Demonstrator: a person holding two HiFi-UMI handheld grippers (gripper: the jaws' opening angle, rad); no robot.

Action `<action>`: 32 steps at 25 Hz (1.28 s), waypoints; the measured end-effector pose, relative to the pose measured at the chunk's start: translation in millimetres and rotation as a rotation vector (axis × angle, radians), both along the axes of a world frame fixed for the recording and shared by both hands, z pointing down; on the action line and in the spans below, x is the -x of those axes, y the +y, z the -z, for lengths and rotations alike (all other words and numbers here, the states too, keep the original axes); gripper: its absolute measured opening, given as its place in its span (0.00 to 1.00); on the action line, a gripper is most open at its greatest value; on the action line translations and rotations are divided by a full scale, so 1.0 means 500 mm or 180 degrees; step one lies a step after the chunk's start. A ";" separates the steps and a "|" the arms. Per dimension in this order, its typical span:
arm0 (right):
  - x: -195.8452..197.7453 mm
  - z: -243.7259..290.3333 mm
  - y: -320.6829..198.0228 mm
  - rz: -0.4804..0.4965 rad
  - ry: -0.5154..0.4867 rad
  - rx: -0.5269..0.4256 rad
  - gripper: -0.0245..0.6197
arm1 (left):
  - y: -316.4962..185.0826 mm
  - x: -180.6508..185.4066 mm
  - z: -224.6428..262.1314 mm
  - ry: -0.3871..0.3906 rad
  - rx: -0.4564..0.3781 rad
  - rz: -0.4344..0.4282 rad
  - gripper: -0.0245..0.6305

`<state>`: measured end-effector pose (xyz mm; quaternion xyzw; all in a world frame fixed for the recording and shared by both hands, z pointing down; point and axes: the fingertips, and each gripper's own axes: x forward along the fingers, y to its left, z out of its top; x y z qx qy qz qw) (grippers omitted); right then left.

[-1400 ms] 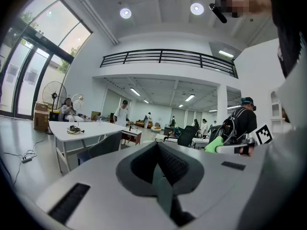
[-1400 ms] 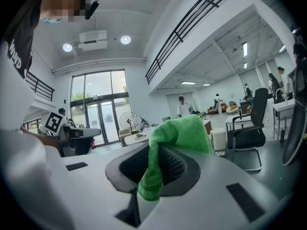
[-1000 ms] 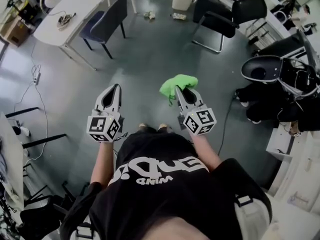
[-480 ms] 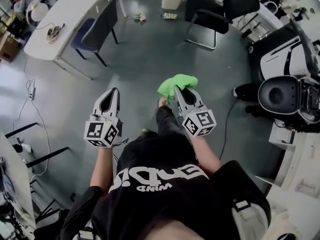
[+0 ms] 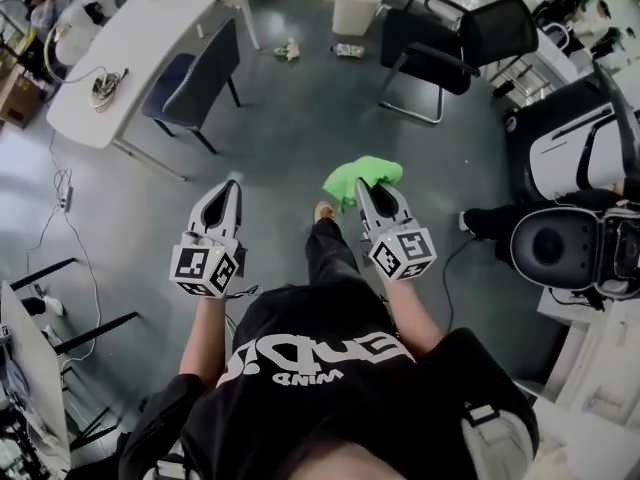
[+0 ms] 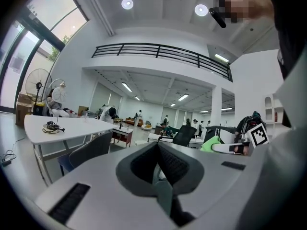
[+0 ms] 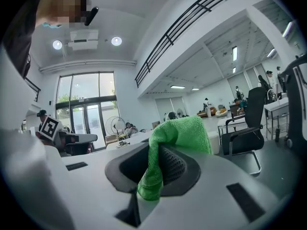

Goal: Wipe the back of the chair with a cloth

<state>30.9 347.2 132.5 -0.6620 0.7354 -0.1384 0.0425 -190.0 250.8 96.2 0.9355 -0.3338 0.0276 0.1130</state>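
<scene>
My front-left: long white table (image 5: 165, 23), coiled dark cable (image 5: 103, 87) on top.
My front: white square bin (image 5: 352, 6) on grey floor (image 5: 290, 138).

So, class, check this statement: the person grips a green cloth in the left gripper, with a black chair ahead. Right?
Not quite: the green cloth is clamped in the right gripper, not the left, as the right gripper view shows. The black chair does stand ahead.

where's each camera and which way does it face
Head view: on the head, facing steeply down; shows torso, arms, left gripper, right gripper.
Left gripper view: rides that gripper, facing along its shut jaws toward a white table.
Right gripper view: rides that gripper, facing along jaws clamping the green cloth.
Shared: the cloth shows in all three.
</scene>
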 end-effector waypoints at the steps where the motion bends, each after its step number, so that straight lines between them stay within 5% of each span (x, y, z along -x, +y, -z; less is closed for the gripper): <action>1: -0.014 0.001 -0.030 0.0029 0.0001 -0.0004 0.11 | -0.028 -0.014 0.003 -0.0001 -0.0005 0.0027 0.04; 18: -0.293 0.041 -0.455 0.0537 0.0018 -0.0048 0.11 | -0.402 -0.302 0.046 0.0028 -0.0075 0.0446 0.04; 32: -0.337 0.016 -0.627 0.0548 0.0026 -0.0053 0.11 | -0.576 -0.348 0.023 -0.0053 -0.0091 0.0428 0.04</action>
